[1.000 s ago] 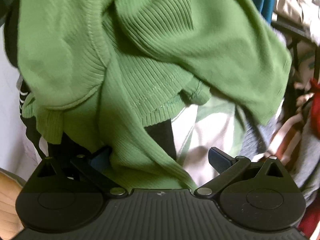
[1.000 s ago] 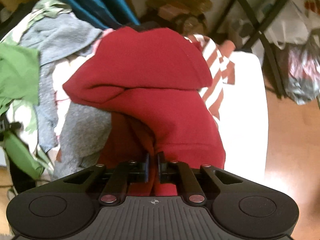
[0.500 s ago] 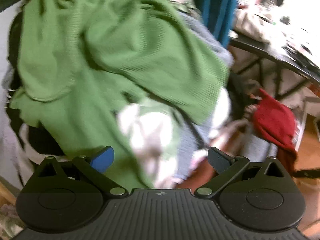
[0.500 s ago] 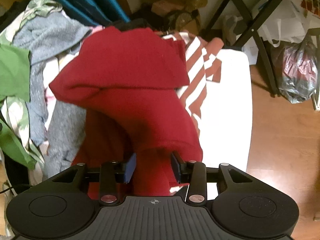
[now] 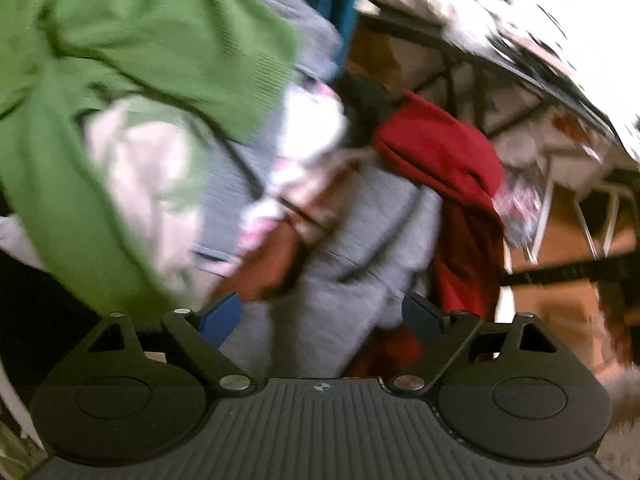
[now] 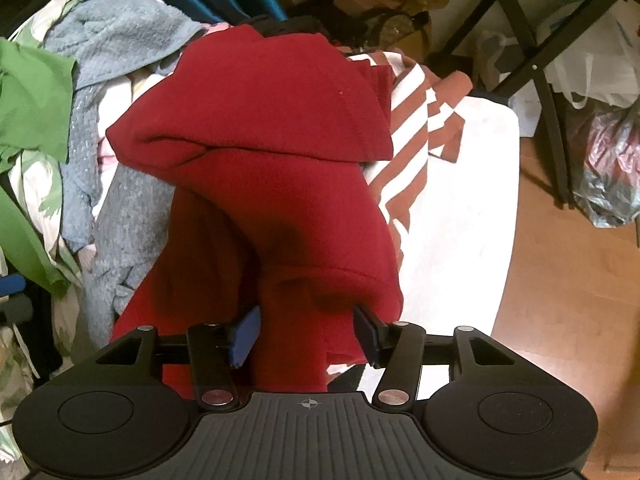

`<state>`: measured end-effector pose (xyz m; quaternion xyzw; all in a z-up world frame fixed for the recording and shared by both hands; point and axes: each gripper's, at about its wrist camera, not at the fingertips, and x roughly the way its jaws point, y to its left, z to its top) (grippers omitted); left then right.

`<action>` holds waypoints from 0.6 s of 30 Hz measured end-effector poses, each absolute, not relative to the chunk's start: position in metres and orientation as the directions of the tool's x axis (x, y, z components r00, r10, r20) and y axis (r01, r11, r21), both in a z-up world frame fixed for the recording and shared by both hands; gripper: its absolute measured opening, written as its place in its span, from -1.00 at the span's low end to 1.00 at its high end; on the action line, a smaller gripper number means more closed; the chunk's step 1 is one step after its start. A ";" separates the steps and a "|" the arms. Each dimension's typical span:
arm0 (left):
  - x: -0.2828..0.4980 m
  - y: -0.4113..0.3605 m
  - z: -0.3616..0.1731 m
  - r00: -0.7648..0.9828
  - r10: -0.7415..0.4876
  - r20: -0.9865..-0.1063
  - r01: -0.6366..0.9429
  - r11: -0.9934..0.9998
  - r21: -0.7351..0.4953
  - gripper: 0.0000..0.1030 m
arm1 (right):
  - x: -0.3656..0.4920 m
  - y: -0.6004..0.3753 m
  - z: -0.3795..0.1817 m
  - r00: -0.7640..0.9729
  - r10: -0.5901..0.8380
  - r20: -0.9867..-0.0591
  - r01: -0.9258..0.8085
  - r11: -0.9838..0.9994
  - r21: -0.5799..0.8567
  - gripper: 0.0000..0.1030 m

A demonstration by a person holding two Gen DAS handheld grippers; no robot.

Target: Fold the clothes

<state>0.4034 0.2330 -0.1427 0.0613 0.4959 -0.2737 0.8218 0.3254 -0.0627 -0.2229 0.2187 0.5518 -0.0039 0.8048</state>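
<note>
Red garment (image 6: 272, 168), right fingers (image 6: 244, 336) parted

In front of me, a white padded surface (image 6: 472, 208) carries the heap: a rust-and-white striped garment (image 6: 416, 120) lies on it at twelve o'clock, a red fleece garment (image 6: 272, 152) drapes at ten, grey knits (image 6: 124, 216) at nine.

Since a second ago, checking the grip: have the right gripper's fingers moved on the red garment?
Yes. The right gripper was pinched shut on the red garment; its fingers now stand apart, cloth loose between them.
</note>
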 end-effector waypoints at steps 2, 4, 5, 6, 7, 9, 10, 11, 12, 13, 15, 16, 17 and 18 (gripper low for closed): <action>0.398 0.220 -0.144 0.359 -0.387 -0.849 0.546 0.825 -0.145 0.73 | 0.324 -0.064 -0.224 0.389 0.239 -0.890 0.243 0.905 0.349 -0.04; 0.400 0.212 -0.144 0.365 -0.378 -0.851 0.571 0.812 -0.116 0.73 | 0.323 -0.065 -0.225 0.385 0.242 -0.891 0.242 0.905 0.350 -0.04; 0.401 0.210 -0.146 0.365 -0.373 -0.853 0.582 0.807 -0.103 0.71 | 0.322 -0.065 -0.226 0.383 0.243 -0.891 0.240 0.906 0.350 -0.04; 0.401 0.206 -0.148 0.360 -0.368 -0.857 0.596 0.797 -0.092 0.67 | 0.322 -0.065 -0.226 0.382 0.243 -0.892 0.237 0.907 0.349 -0.04; 0.406 0.202 -0.150 0.351 -0.365 -0.862 0.610 0.788 -0.085 0.58 | 0.321 -0.066 -0.225 0.382 0.243 -0.892 0.237 0.907 0.348 -0.04; 0.416 0.191 -0.160 0.334 -0.345 -0.877 0.638 0.768 -0.058 0.56 | 0.320 -0.066 -0.224 0.383 0.242 -0.891 0.240 0.906 0.349 -0.03; 0.421 0.188 -0.166 0.332 -0.330 -0.884 0.644 0.764 -0.044 0.56 | 0.319 -0.067 -0.224 0.385 0.241 -0.891 0.242 0.905 0.349 -0.02; 0.425 0.185 -0.171 0.329 -0.317 -0.890 0.647 0.761 -0.032 0.56 | 0.319 -0.067 -0.223 0.386 0.239 -0.891 0.245 0.905 0.349 -0.01; 0.429 0.182 -0.176 0.327 -0.303 -0.895 0.651 0.759 -0.020 0.56 | 0.318 -0.067 -0.221 0.389 0.236 -0.890 0.248 0.904 0.348 -0.01; 0.433 0.181 -0.180 0.321 -0.301 -0.898 0.651 0.759 -0.022 0.56 | 0.318 -0.067 -0.220 0.391 0.233 -0.890 0.251 0.904 0.347 -0.01; 0.437 0.178 -0.186 0.313 -0.306 -0.899 0.651 0.758 -0.032 0.56 | 0.317 -0.068 -0.216 0.400 0.229 -0.887 0.258 0.901 0.349 -0.01; 0.439 0.177 -0.189 0.315 -0.311 -0.897 0.654 0.756 -0.033 0.56 | 0.317 -0.068 -0.213 0.404 0.226 -0.886 0.261 0.900 0.349 0.00; 0.439 0.177 -0.191 0.323 -0.315 -0.893 0.658 0.752 -0.027 0.56 | 0.317 -0.068 -0.211 0.407 0.223 -0.886 0.264 0.899 0.348 0.01; 0.439 0.176 -0.193 0.330 -0.322 -0.887 0.667 0.745 -0.023 0.56 | 0.318 -0.067 -0.208 0.411 0.219 -0.885 0.265 0.900 0.346 0.02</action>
